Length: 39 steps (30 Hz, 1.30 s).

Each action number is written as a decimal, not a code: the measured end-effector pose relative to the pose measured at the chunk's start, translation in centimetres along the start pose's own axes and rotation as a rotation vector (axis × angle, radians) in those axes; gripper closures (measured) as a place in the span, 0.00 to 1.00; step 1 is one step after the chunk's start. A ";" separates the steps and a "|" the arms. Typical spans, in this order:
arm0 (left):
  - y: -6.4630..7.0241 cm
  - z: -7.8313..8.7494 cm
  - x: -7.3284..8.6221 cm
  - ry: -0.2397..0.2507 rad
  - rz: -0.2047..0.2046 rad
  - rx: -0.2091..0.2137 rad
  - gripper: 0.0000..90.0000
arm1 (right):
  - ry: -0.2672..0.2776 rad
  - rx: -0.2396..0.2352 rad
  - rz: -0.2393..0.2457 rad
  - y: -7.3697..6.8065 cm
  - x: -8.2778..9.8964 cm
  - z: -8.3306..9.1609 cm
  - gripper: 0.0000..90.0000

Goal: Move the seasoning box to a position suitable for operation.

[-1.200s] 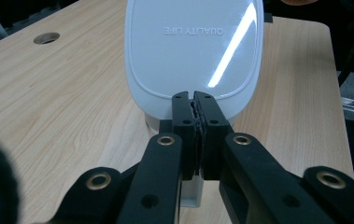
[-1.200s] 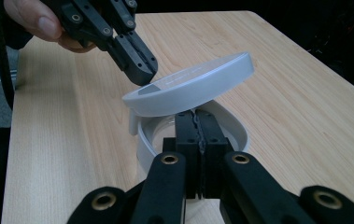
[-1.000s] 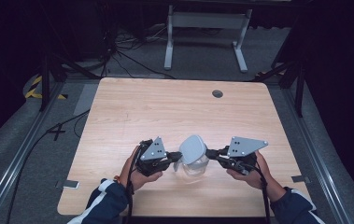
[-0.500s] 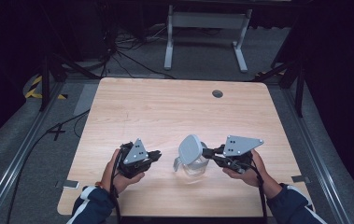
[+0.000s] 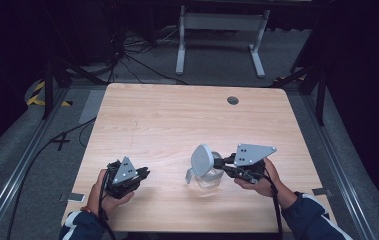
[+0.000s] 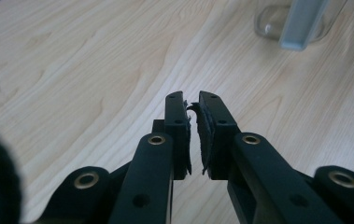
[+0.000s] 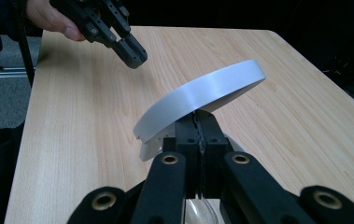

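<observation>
A clear glass jug is seen on the wooden table, in its near half and a little right of the middle. Its grey-white lid is tilted up, standing almost on its edge over the jug's mouth.

The right gripper is held just beside the jug, on the right of it. In the right gripper view its jaws are pressed together right under the lid, with no gap between them; something thin seems to be pinched there, perhaps the jug's handle or the lid's tab, but this part is hidden by the lid and cannot be told for sure.

The left gripper is held well apart from the jug, near the front left part of the table. In the left gripper view its jaws are nearly closed, with only a narrow slit, and nothing is held between them. The base of the jug is seen at the top right of that view.
</observation>
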<state>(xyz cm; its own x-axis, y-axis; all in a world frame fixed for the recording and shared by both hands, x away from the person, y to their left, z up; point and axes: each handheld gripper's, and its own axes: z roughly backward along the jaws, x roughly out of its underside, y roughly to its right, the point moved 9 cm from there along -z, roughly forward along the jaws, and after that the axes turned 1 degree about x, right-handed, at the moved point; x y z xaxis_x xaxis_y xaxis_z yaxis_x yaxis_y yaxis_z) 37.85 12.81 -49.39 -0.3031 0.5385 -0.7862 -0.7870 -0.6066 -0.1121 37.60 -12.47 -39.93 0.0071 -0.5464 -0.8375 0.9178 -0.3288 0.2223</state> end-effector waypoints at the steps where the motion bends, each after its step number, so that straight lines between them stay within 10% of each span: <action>1: -0.2 0.0 0.3 -0.004 0.005 -0.005 0.91 | 0.001 -0.002 0.002 -0.1 -0.1 -0.1 0.99; 16: -1.5 0.2 2.5 -0.042 0.063 -0.034 0.86 | -0.003 -0.026 0.028 -1.1 -0.5 -0.6 0.99; 39: -2.8 -2.3 4.5 -0.074 0.185 -0.001 0.48 | -0.032 0.082 -0.040 2.6 1.2 1.6 0.77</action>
<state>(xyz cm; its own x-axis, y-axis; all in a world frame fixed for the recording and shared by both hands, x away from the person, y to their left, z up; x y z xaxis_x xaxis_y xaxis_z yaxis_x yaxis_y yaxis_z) 39.88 15.57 -53.98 -0.4813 0.4596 -0.7464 -0.7138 -0.6997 0.0294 39.32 -15.20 -39.54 -0.0428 -0.5556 -0.8303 0.8815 -0.4121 0.2303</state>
